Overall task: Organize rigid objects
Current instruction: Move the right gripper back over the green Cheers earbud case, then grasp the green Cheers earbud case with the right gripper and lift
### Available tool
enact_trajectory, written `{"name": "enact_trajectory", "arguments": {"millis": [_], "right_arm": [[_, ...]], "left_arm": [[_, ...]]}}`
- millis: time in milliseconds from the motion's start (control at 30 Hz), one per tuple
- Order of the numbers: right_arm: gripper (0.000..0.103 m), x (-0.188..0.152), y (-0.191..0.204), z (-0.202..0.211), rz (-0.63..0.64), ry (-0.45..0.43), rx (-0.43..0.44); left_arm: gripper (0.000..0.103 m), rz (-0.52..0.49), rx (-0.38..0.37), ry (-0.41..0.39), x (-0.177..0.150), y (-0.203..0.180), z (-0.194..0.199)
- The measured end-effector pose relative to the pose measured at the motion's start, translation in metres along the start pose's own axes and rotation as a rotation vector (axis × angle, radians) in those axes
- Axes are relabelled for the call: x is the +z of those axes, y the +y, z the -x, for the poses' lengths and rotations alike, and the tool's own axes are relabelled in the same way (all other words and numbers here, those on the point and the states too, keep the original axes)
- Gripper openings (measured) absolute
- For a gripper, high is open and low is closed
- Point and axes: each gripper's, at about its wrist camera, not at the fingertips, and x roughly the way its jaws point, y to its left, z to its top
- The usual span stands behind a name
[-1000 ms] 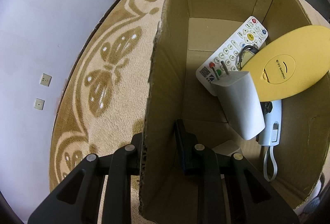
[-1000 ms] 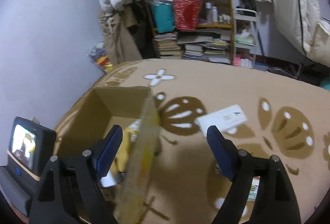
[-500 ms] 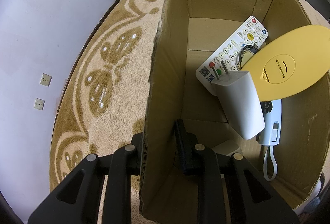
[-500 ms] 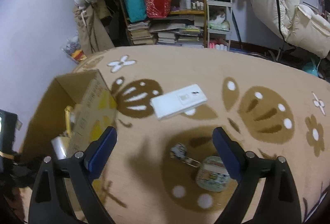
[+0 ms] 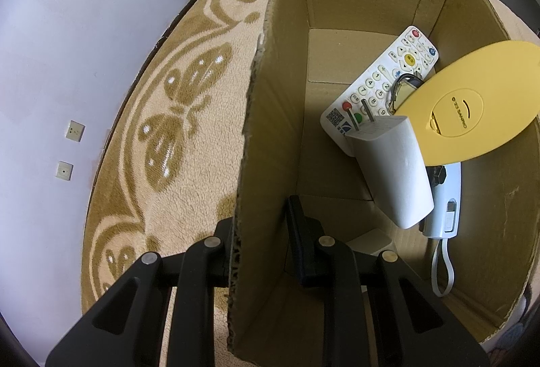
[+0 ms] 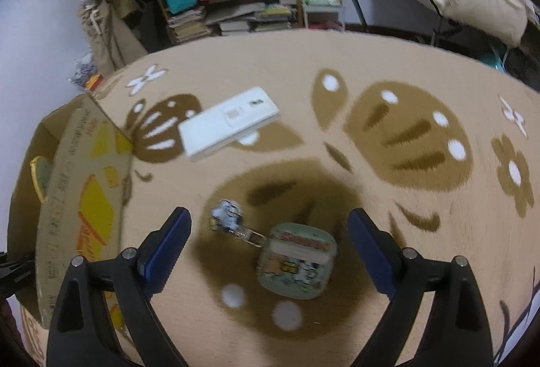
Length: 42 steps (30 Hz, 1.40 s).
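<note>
So right now my left claw (image 5: pixel 266 228) is pinching the side wall of the cardboard box (image 5: pixel 266 97), one finger inside and one outside, basically just keeping the box from sliding around on the rug (image 6: pixel 337 70). Inside the box there's a remote (image 5: pixel 378 86), a white charger (image 5: pixel 391 171) and a yellow oval thing (image 5: pixel 472 107).

My right claw (image 6: pixel 266 238) is spread wide with nothing in it, hanging over the little decorated case (image 6: pixel 295 260), which sits on the rug well to the right of the box, with a keychain charm (image 6: pixel 226 215) clipped on the box side of it. Beyond it, nearer the box, lies a flat white device (image 6: pixel 229 122).

For a good grab I'd say: center the case body between the fingers (not the charm, that'd just dangle and slip), come down until the pads flank its sides, then squeeze. The rug is plush, so I'd press in a bit to get under the widest part.
</note>
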Motion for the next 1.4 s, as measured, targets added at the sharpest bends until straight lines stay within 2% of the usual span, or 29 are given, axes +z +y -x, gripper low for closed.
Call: {"name": "enact_trajectory", "arguments": {"millis": [267, 433, 600, 867, 1033, 1400], "right_arm": [[0.097, -0.009, -0.003, -0.017, -0.039, 0.09, -0.009], [0.088, -0.016, -0.005, -0.029, -0.058, 0.156, -0.01], [0.064, -0.019, -0.008, -0.034, -0.05, 0.179, -0.039], [0.063, -0.019, -0.001, -0.031, -0.041, 0.158, 0.031], [0.063, -0.018, 0.013, -0.028, -0.007, 0.136, 0.037], [0.063, -0.014, 0.016, -0.013, 0.003, 0.086, 0.074]], "left_arm": [[0.022, 0.001, -0.002, 0.001, 0.001, 0.001, 0.0], [0.022, 0.001, -0.002, 0.001, 0.001, 0.001, 0.0], [0.022, 0.001, -0.001, 0.001, 0.001, 0.001, 0.0], [0.022, 0.002, -0.002, 0.002, 0.001, 0.001, -0.001], [0.022, 0.002, -0.002, 0.002, 0.001, 0.001, -0.001], [0.022, 0.001, 0.0, 0.002, 0.001, 0.001, -0.001]]}}
